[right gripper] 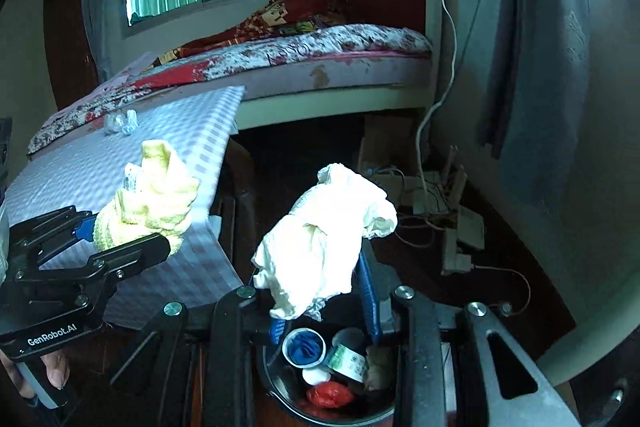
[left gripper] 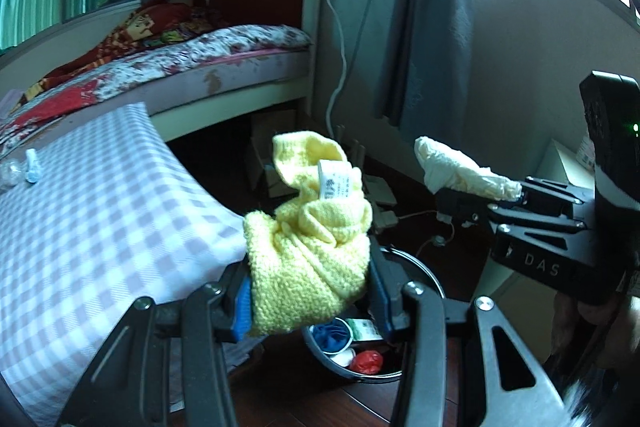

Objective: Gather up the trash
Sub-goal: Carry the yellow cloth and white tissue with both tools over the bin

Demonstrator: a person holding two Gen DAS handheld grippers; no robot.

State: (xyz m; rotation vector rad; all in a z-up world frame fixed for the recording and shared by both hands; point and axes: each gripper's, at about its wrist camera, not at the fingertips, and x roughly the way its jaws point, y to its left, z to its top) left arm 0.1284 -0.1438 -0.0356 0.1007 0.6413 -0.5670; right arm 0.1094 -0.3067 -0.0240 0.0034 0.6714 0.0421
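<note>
Bin [right gripper: 280, 393] part-filled; left gripper [left gripper: 308, 291] clamps yellow cloth [left gripper: 308, 247], right gripper [right gripper: 324, 291] clamps tissue [right gripper: 328, 239] — both undropped; wrappers [right gripper: 122, 123] remain on table [right gripper: 80, 179].

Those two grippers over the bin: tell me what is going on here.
A person is collecting trash with a gripper in each hand. The left gripper is shut on a yellow knitted cloth, and the right gripper is shut on a crumpled white tissue. Both hang above a round bin on the floor, which already holds a red wad, a blue-lined cup and a small container. Neither piece has been dropped in yet. A few small scraps lie on the checked table.
</note>
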